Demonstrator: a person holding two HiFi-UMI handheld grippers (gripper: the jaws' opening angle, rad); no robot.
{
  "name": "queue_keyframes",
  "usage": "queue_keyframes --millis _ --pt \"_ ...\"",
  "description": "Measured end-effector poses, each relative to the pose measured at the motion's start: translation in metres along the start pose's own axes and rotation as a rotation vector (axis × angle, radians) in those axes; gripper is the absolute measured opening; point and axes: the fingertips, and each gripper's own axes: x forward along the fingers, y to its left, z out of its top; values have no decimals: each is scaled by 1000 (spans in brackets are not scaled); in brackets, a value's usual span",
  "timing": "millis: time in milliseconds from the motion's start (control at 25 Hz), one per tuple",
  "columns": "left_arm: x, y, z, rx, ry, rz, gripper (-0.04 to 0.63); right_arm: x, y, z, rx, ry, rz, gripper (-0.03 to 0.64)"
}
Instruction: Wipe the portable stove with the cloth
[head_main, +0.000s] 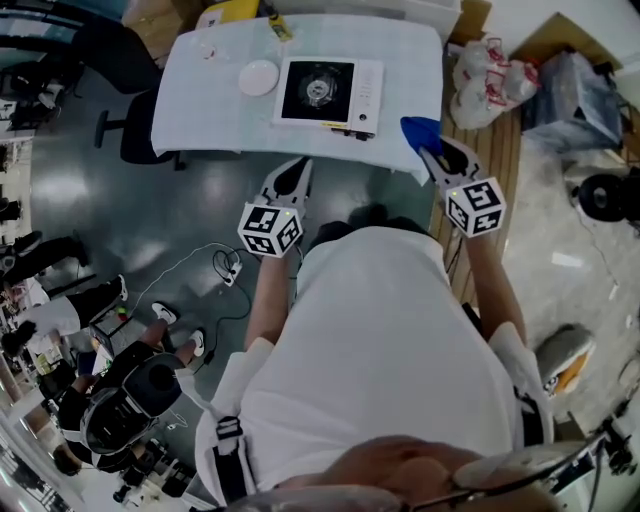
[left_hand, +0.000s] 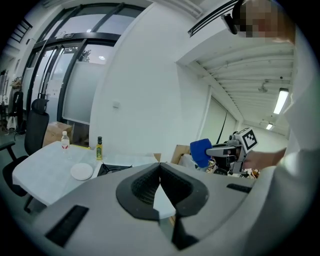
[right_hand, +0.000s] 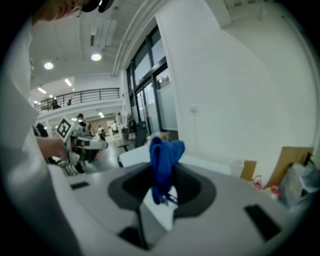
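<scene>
The portable stove (head_main: 320, 90), white with a black top and a round burner, sits on the white-covered table (head_main: 200, 110); the left gripper view shows its black top (left_hand: 112, 169) low at centre left. My right gripper (head_main: 432, 152) is shut on a blue cloth (head_main: 420, 130) and hangs in the air off the table's near right corner. In the right gripper view the cloth (right_hand: 162, 160) sticks up between the jaws. My left gripper (head_main: 298, 168) is shut with nothing in it, just short of the table's near edge below the stove.
A white plate (head_main: 258, 77) lies left of the stove, and a small bottle (head_main: 280, 28) stands behind it. An office chair (head_main: 125, 120) stands left of the table. Bags and boxes (head_main: 500, 75) crowd the floor at right. A power strip with cables (head_main: 232, 270) lies on the floor.
</scene>
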Motion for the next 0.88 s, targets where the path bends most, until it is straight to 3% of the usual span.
queue_keyframes --millis 440,880 --pt "29 24 8 -7 29 -28 32 28 -18 -4 21 47 -20 132" --pt "66 89 30 15 73 -143 32 75 -17 16 58 55 -130 132"
